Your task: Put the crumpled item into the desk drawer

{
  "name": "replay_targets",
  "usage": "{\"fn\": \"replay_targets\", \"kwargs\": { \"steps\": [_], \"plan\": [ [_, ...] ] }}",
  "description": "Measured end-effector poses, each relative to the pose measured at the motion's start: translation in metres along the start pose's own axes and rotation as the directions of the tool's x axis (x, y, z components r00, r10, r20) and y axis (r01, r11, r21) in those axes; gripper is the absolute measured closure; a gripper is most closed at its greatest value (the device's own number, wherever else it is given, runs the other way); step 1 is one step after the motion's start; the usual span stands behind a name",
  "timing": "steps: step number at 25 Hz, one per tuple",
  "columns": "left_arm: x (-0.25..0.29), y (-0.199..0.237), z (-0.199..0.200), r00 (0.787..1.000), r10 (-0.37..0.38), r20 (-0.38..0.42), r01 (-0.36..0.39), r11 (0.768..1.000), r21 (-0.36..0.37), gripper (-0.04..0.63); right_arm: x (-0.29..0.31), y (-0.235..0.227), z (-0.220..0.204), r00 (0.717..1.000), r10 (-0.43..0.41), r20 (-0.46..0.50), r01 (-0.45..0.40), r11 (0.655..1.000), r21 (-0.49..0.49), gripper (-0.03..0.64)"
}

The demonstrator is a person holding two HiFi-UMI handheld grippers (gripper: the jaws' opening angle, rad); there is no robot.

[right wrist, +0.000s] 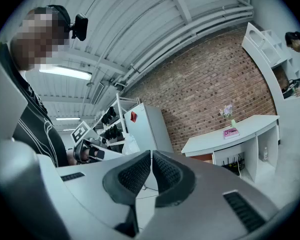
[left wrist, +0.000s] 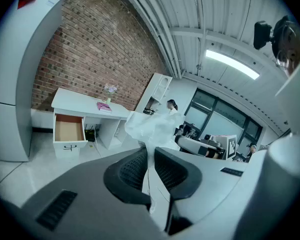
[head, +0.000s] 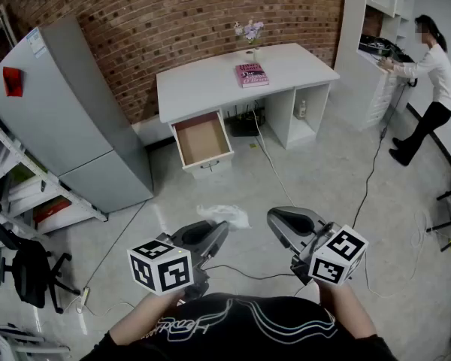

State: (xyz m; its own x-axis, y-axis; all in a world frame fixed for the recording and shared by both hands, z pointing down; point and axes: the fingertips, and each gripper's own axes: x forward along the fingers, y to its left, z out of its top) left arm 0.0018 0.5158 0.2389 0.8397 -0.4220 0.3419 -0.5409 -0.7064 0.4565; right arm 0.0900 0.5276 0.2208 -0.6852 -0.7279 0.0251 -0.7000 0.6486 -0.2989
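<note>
A crumpled white plastic item (left wrist: pixel 151 126) hangs pinched between the jaws of my left gripper (left wrist: pixel 149 156). In the head view the left gripper (head: pixel 219 230) holds the crumpled item (head: pixel 224 215) above the floor, well short of the desk. The white desk (head: pixel 210 81) stands against the brick wall with its drawer (head: pixel 201 139) pulled open, its brown inside bare. In the left gripper view the drawer (left wrist: pixel 68 128) lies ahead to the left. My right gripper (head: pixel 279 221) hovers beside the left one. Its jaws (right wrist: pixel 151 160) are shut with nothing between them.
A pink book (head: pixel 252 74) and a small flower vase (head: pixel 252 37) rest on the desk. A grey fridge (head: pixel 68 119) stands left of it. Cables (head: pixel 267 156) trail across the floor. A person (head: pixel 428 74) stands at a counter far right. An office chair (head: pixel 28 274) sits at lower left.
</note>
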Motion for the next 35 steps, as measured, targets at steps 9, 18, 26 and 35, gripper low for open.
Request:
{"fn": "replay_targets", "kwargs": {
  "steps": [9, 18, 26, 35],
  "plan": [
    [-0.003, 0.006, -0.001, 1.0, 0.005, 0.003, -0.005, 1.0, -0.011, 0.538, 0.004, 0.001, -0.006, 1.0, 0.005, -0.007, -0.005, 1.0, 0.007, 0.572],
    [0.006, 0.024, -0.008, 1.0, -0.008, 0.0, 0.008, 1.0, -0.027, 0.538, 0.016, -0.017, -0.027, 0.999, -0.029, -0.016, 0.03, 0.997, 0.066, 0.571],
    [0.007, 0.063, 0.008, 1.0, -0.02, 0.02, 0.021, 0.998, -0.055, 0.538, 0.052, -0.026, -0.022, 0.998, -0.044, -0.037, 0.046, 0.998, 0.049, 0.571],
    [0.048, 0.134, 0.043, 1.0, -0.013, 0.019, 0.015, 0.991, -0.13, 0.538, 0.118, -0.083, -0.015, 0.993, -0.05, -0.103, 0.057, 0.996, 0.067, 0.571]
  ]
}}
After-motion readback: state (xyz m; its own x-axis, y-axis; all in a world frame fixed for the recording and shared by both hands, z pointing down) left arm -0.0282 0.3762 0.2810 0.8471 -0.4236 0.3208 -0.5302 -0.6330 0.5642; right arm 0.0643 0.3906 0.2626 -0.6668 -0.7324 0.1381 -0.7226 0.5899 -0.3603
